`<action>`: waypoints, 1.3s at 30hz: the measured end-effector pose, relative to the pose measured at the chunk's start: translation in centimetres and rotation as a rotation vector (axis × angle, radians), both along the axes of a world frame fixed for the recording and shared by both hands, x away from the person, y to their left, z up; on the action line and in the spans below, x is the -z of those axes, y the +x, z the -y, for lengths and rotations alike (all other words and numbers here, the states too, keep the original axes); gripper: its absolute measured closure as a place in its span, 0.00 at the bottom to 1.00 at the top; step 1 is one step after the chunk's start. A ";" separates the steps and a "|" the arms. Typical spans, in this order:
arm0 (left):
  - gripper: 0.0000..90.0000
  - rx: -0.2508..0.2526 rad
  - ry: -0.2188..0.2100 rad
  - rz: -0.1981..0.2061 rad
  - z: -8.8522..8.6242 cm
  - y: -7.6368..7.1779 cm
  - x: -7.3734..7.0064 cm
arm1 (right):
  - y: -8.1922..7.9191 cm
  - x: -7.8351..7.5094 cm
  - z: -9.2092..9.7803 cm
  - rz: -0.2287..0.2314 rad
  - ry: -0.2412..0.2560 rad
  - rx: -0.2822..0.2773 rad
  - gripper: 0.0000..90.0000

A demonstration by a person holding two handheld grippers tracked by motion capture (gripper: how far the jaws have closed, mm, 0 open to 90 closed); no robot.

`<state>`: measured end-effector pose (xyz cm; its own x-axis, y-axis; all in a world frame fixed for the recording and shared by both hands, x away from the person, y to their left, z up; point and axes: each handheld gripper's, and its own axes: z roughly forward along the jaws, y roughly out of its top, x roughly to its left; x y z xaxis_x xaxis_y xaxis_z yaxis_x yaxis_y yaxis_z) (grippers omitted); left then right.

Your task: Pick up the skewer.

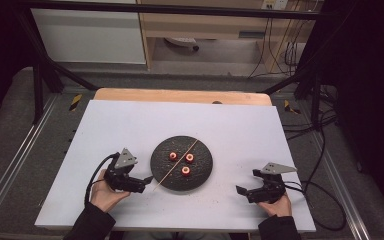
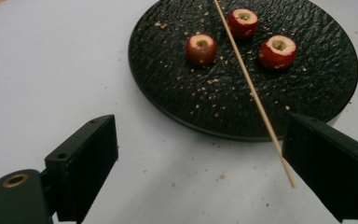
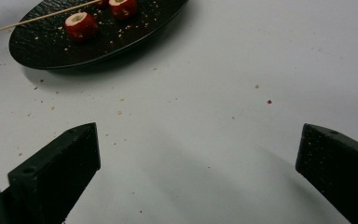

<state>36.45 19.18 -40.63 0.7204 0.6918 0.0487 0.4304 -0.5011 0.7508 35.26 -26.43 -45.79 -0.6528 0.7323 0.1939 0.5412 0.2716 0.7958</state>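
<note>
Left gripper (image 1: 147, 180): fingers (image 2: 86, 161) wide, holding nothing, just left of plate (image 1: 206, 175). Skewer (image 1: 176, 164): lies across plate, near end overhanging by left gripper. Three cored red fruits (image 1: 185, 170) on plate. Right gripper (image 1: 241, 190): fingers (image 3: 60, 163) wide, over bare tabletop (image 1: 130, 125).

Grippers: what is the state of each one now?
Left gripper: open, holding nothing.
Right gripper: open, holding nothing.

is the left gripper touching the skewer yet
Apart. The left gripper view shows the left gripper open, jaws wide, with the skewer lying untouched across the plate, its tip passing before the right-hand jaw.
</note>
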 end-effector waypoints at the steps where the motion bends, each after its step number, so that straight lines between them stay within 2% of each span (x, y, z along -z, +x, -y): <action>1: 0.12 0.000 0.000 0.000 0.0 0.0 0.0 | 0.0 0.0 0.0 0.000 0.000 0.000 0.01; 4: 0.13 0.008 0.022 -0.011 1.2 0.3 -0.1 | 0.0 0.0 0.0 0.000 -0.001 0.000 0.01; 7: 0.16 0.016 0.022 -0.031 2.1 0.7 -0.2 | 0.0 0.0 0.0 0.001 0.000 -0.001 0.01; 12: 0.24 0.023 0.029 -0.053 3.6 1.1 -0.3 | 0.0 0.0 0.0 -0.002 -0.002 -0.001 0.01; 18: 0.33 0.026 0.066 -0.084 5.1 1.7 0.1 | 0.0 0.0 0.0 -0.002 0.000 -0.004 0.01; 22: 0.38 0.019 0.066 -0.119 5.9 2.0 0.3 | 0.1 0.1 -0.1 -0.004 -0.002 -0.006 0.01; 28: 0.50 0.020 0.110 -0.152 6.9 2.3 0.8 | 0.0 0.0 -0.1 -0.008 0.002 -0.004 0.01; 29: 0.55 0.020 0.115 -0.165 7.2 2.4 0.8 | 0.1 0.1 -0.1 -0.005 -0.001 -0.007 0.01; 39: 0.71 0.010 0.160 -0.207 8.2 3.0 1.0 | 0.1 0.1 -0.1 -0.004 0.002 -0.009 0.01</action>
